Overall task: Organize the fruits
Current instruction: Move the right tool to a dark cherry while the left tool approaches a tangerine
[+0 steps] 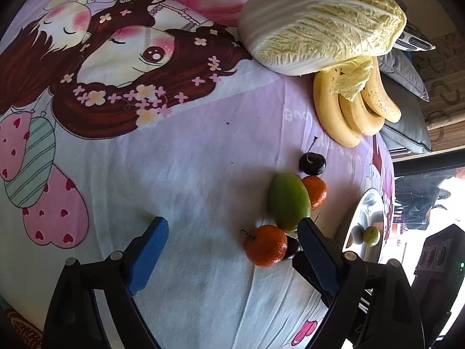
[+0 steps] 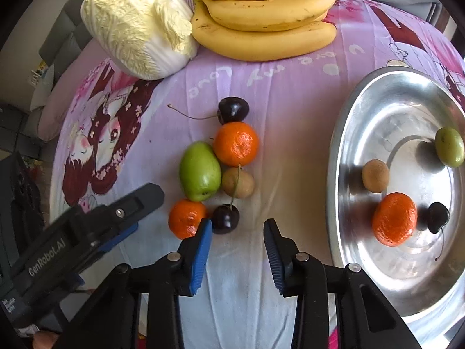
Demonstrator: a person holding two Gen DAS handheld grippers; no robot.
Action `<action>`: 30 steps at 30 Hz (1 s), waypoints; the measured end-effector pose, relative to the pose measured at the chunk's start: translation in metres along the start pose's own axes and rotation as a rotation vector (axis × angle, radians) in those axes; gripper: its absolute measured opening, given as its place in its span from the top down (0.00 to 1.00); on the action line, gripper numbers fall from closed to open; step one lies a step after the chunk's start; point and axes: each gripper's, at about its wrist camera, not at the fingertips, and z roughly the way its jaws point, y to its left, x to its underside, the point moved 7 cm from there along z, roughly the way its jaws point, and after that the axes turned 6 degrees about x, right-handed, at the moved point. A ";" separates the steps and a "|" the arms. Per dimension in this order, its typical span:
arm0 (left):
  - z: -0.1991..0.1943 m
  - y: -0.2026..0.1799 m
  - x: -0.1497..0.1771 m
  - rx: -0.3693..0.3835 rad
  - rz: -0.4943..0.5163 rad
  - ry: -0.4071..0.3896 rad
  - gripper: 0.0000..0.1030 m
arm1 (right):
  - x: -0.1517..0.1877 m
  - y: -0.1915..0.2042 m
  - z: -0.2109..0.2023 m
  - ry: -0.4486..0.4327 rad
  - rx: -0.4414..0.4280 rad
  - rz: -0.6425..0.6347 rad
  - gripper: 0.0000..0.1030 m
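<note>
Mid-transfer to metal bowl point(image 2: 343, 133). Both grippers' fingers released, empty. Next: right gripper point(image 2: 237, 251) probably grasps cherry point(image 2: 226, 218) left of bowl.

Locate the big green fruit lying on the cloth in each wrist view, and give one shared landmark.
Left wrist: green fruit right of centre, just above the left gripper's right fingertip.
Right wrist: green fruit left of centre, touching an orange.
Shared landmark: the bananas beside the cabbage.

A shiny metal tray point(image 2: 343, 151) sits on matt printed cloth point(image 2: 290, 93); the cherries point(image 2: 232, 110) are glossy.
</note>
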 end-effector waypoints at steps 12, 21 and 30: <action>0.010 -0.002 -0.002 0.045 -0.033 0.023 0.21 | -0.004 0.009 0.013 0.005 -0.009 0.017 0.71; 0.011 -0.005 -0.001 0.038 -0.014 0.026 0.21 | -0.006 0.012 0.013 0.003 -0.021 0.021 0.78; 0.019 -0.018 0.002 0.038 0.019 0.041 0.26 | -0.003 -0.002 0.004 0.007 -0.003 0.013 0.79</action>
